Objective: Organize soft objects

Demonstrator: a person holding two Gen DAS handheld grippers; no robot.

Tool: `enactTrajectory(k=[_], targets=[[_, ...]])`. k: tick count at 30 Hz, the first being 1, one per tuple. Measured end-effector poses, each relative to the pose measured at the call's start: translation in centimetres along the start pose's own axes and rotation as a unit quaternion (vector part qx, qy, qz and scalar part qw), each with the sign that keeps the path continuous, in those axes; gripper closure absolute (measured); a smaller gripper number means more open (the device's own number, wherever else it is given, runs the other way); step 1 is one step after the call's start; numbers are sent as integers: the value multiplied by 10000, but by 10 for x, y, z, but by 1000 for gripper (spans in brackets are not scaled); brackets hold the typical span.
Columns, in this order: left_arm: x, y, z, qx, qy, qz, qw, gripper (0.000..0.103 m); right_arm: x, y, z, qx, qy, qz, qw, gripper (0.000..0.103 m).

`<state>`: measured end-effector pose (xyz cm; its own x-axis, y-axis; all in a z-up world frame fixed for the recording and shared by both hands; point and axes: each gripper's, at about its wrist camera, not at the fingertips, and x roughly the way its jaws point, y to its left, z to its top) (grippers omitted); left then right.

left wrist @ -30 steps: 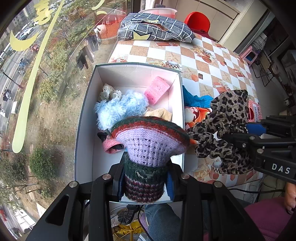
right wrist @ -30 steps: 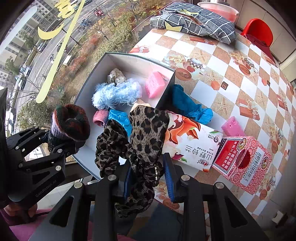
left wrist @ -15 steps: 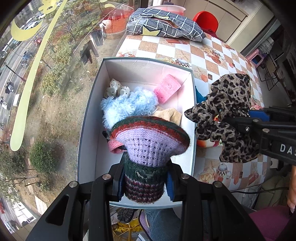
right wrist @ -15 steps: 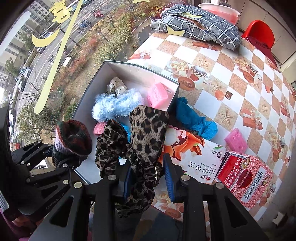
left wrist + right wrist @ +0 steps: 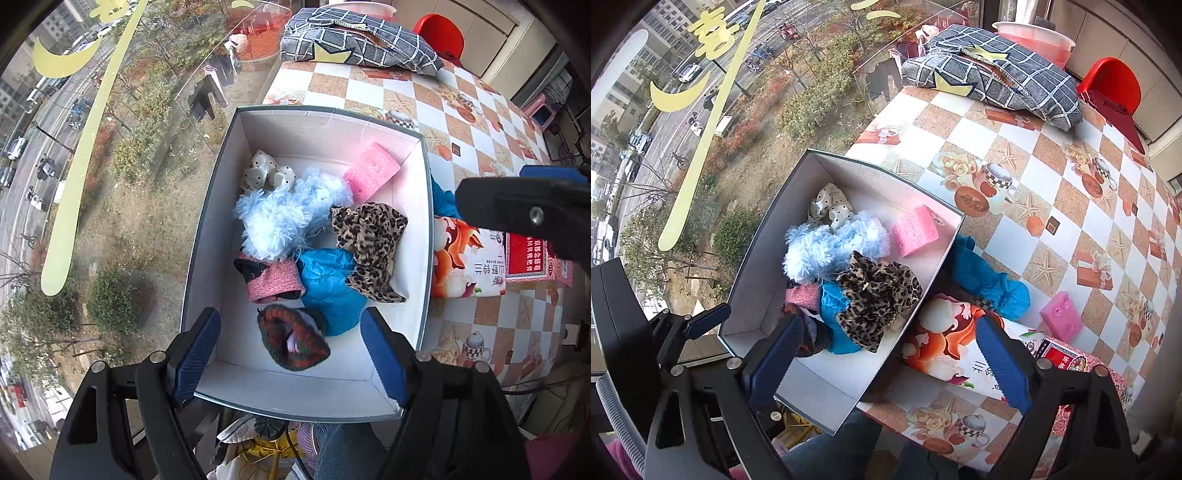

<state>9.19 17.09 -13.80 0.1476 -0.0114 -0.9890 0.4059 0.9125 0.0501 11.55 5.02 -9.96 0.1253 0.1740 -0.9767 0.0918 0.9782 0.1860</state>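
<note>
The left gripper [image 5: 291,354] points down into the white box [image 5: 207,236], its fingers [image 5: 197,350] opening with nothing pressed between them; the striped knit hat [image 5: 293,341] lies loose on the box floor below. The right gripper [image 5: 886,356] hangs over the box's near right wall, fingers [image 5: 1001,363] likewise opening and empty.

Inside the box, the leopard-print scarf [image 5: 369,245] rests on a blue cloth [image 5: 328,284], with a pink knit cuff [image 5: 271,280] to its left, a fluffy light-blue piece [image 5: 284,218], a polka-dot scrunchie [image 5: 264,171] and a pink sponge [image 5: 371,171] toward the far wall.

Right of the box on the bench [image 5: 1015,147] lie another blue cloth [image 5: 990,284], a tissue pack [image 5: 945,350] with Chinese lettering I cannot read surely, a red carton [image 5: 1067,363] and a second pink sponge [image 5: 1062,315]. A checked cushion [image 5: 993,74] sits at the bench's far end.
</note>
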Motion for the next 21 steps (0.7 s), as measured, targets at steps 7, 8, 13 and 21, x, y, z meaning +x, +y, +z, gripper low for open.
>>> enactTrajectory(k=[7,8,13,21], targets=[[2,5,-2,-355,241,-548,9976,21,-2,-10,-3,331,195,181,9991,1],[1,5,-2,-371,268,-521,9976,21,-4,-12,-5,370,152,135,9991,1],[-6,0,-8,-284,177,-366,9988,21,-15,-14,-18,502,95,214,9985,1],[-4,2,-11,-359,240,-306,9986,21,-9,-10,-29,521,226,197,9982,1]])
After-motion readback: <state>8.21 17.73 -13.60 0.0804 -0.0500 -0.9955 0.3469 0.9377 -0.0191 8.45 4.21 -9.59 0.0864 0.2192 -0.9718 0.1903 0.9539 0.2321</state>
